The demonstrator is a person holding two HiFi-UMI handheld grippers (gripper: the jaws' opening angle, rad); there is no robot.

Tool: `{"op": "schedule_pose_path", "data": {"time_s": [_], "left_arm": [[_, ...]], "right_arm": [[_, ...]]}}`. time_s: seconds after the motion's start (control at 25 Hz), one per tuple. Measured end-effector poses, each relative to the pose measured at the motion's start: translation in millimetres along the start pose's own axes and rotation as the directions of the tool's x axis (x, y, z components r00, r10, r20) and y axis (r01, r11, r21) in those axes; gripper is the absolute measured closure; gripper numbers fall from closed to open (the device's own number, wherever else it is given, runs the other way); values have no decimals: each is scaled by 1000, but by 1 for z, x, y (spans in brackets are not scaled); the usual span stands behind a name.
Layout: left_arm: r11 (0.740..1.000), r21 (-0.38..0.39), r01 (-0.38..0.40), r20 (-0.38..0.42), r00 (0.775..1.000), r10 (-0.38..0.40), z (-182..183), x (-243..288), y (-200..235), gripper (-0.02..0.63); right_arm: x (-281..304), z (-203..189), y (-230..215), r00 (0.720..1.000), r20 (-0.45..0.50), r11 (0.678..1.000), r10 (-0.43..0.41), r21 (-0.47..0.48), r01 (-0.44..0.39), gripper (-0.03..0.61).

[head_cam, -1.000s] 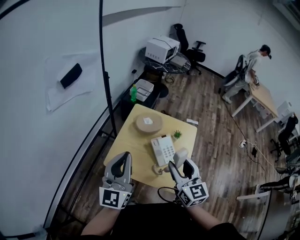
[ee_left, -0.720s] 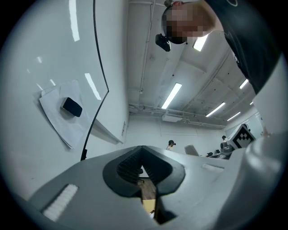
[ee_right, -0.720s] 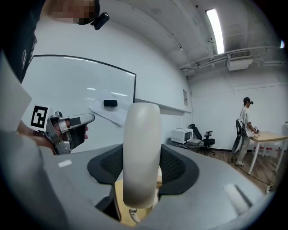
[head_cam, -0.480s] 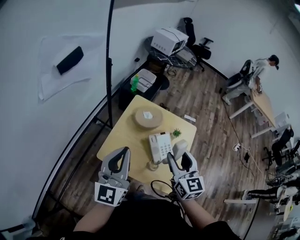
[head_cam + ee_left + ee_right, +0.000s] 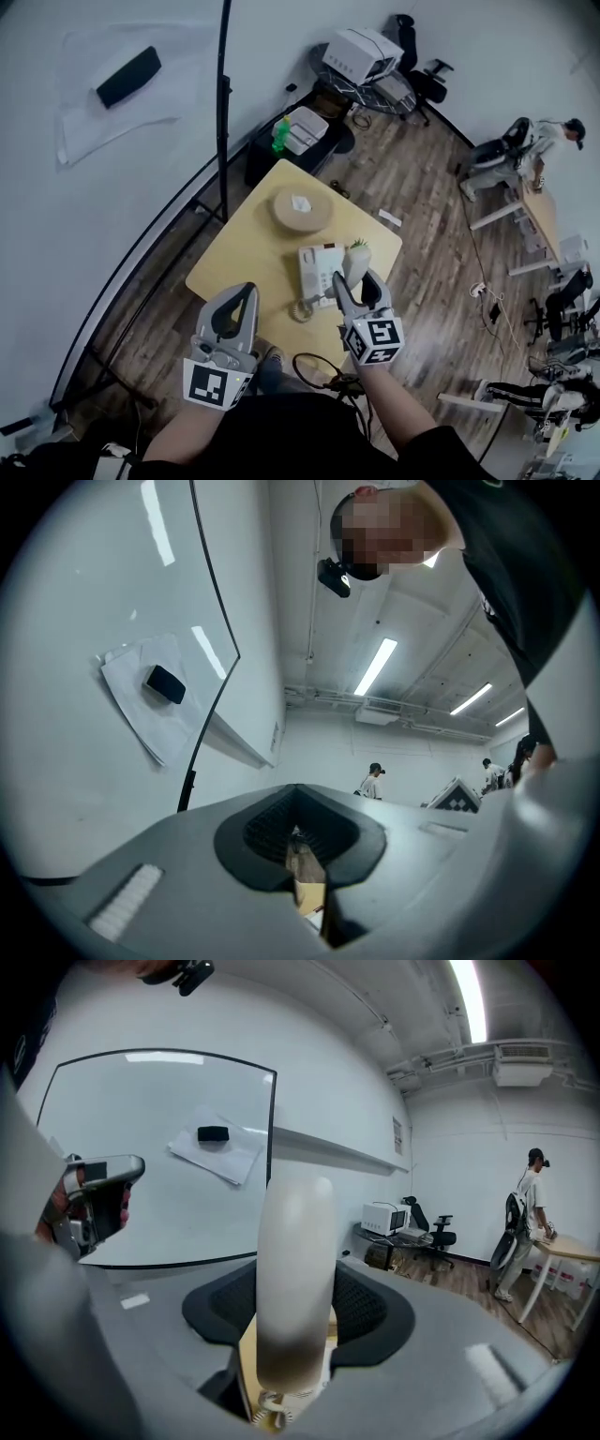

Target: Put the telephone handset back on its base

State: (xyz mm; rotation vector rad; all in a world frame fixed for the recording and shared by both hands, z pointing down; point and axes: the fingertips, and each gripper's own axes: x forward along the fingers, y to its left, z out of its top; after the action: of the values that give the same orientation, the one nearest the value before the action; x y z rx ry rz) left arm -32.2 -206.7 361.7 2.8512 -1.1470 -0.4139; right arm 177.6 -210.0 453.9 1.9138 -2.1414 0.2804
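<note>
The white telephone base (image 5: 317, 270) lies on the yellow table (image 5: 248, 258), its coiled cord (image 5: 302, 308) looping off the near end. My right gripper (image 5: 350, 284) is shut on the cream handset (image 5: 356, 265), which is held above the base's right side, close to the small green plant (image 5: 359, 247). In the right gripper view the handset (image 5: 294, 1269) stands upright between the jaws, the cord (image 5: 270, 1416) hanging from its lower end. My left gripper (image 5: 245, 296) hovers over the table's near left edge, shut and holding nothing; its view shows only a thin slit between the jaws (image 5: 302, 847).
A round wooden box (image 5: 301, 209) sits at the table's far end. A black pole (image 5: 224, 103) rises at the left by the whiteboard. Behind the table stand a low black stand with a green bottle (image 5: 279, 134), a printer (image 5: 364, 54) and an office chair (image 5: 422, 75). A person (image 5: 530, 150) works far right.
My right gripper has carried the handset forward, from the base's near right corner to alongside its right side. The left gripper has stayed shut, moving little.
</note>
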Motion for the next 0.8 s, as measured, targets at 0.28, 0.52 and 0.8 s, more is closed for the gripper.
{"op": "schedule_pose_path", "data": {"time_s": [0.28,0.52,0.8], "left_arm": [[1000,17,-15,-102,995,16,-31,-11,-6,614],[999,5,-46,-133,990,46,-51,-25,-6,614],[997,5,-77,-156,985,77,-68,-39,-5,614]], "right_arm": [[45,-50,-14,995,-96,999,17,29,-14,345],[83,-95,-14,982,-184,999,34,40,-27,345],[117,-147,-18,959,-282,999,20,36,-11,345]]}}
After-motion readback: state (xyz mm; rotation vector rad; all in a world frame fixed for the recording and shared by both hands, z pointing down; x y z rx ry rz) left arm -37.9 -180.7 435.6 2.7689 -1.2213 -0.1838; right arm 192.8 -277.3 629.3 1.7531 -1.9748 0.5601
